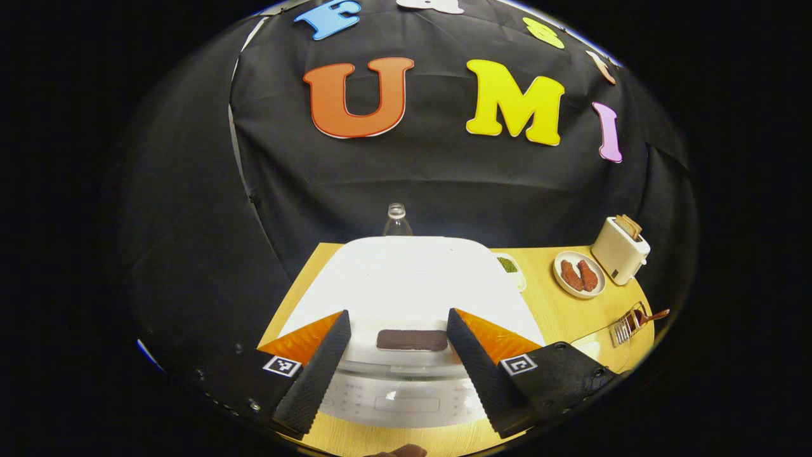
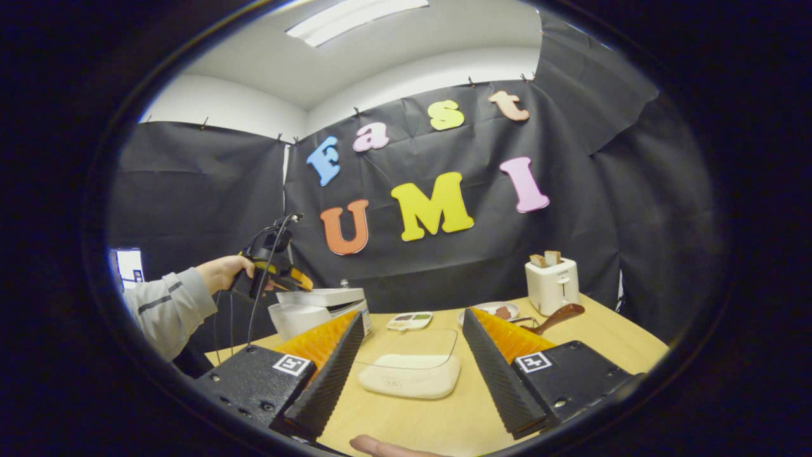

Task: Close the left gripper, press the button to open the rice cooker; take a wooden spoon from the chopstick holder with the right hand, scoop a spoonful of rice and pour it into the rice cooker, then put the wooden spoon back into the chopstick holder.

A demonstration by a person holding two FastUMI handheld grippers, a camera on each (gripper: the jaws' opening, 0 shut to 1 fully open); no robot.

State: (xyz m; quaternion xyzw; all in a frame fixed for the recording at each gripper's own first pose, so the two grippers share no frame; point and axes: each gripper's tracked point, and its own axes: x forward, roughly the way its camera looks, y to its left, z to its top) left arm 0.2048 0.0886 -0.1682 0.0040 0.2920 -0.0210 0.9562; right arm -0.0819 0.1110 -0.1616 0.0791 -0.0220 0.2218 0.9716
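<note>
The job is at step 1. The left gripper hangs just above the white rice cooker, and its 2 fingers stand wide apart with nothing between them. The dark button sits on the front of the lid, right in the gap. The lid looks shut from above, though in the right gripper view a thin gap shows under it, so I cannot tell for sure. I think the fingers must close first, then push down on the button.

The right gripper waits over the wooden table. It is open too and holds nothing. Just ahead of it sits a clear tub of rice. The wooden spoon pokes out of the wire holder, off to the right near the white toaster.

Other things are a plate with 2 brown pieces of food, a small dish of green bits and a glass bottle behind the cooker. None of them block the button. A hand in a grey sleeve holds the left gripper.
</note>
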